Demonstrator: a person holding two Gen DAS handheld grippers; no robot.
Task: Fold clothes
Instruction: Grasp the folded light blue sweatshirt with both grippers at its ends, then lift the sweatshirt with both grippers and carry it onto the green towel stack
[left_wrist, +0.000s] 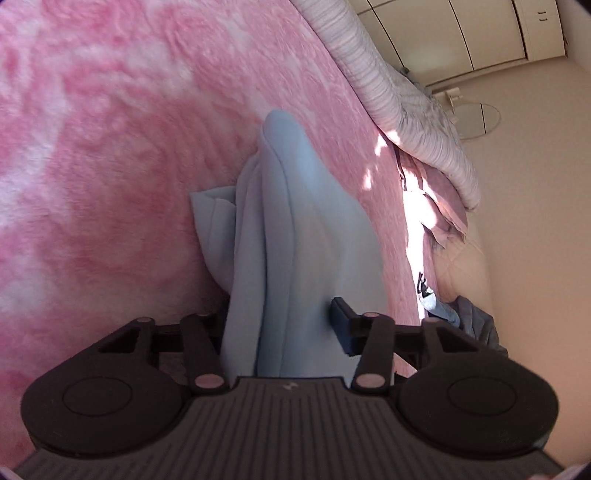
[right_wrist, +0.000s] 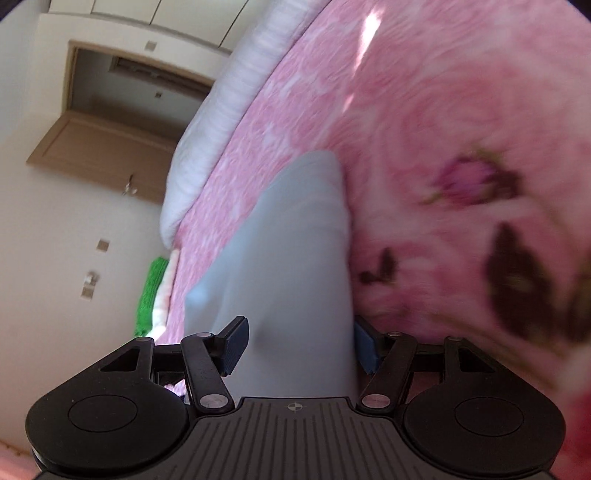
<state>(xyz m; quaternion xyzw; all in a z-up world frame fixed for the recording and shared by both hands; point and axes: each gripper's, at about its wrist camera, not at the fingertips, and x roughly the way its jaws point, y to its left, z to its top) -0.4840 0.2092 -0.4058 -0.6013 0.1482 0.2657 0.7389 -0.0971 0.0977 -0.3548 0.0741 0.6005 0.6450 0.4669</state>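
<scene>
A light blue garment (left_wrist: 295, 229) runs forward from my left gripper (left_wrist: 280, 326) over the pink floral blanket (left_wrist: 110, 166), bunched in long folds. The gripper is shut on the cloth. Its right pad (left_wrist: 341, 325) shows, and the left one is hidden behind fabric. In the right wrist view the same light blue garment (right_wrist: 295, 258) fills the gap between the blue pads (right_wrist: 236, 341), and my right gripper (right_wrist: 300, 345) is shut on it. This view is motion-blurred. The garment appears lifted off the blanket (right_wrist: 424, 110) near both grippers.
A striped grey-white quilt (left_wrist: 388, 85) lies along the bed's far edge, and also shows as the quilt (right_wrist: 221, 110). Grey and blue clothes (left_wrist: 465, 314) hang at the bed's side. Beyond are a wardrobe (left_wrist: 480, 33), a round stand base (left_wrist: 476, 120), a wooden door (right_wrist: 103, 147) and a green towel (right_wrist: 149, 291).
</scene>
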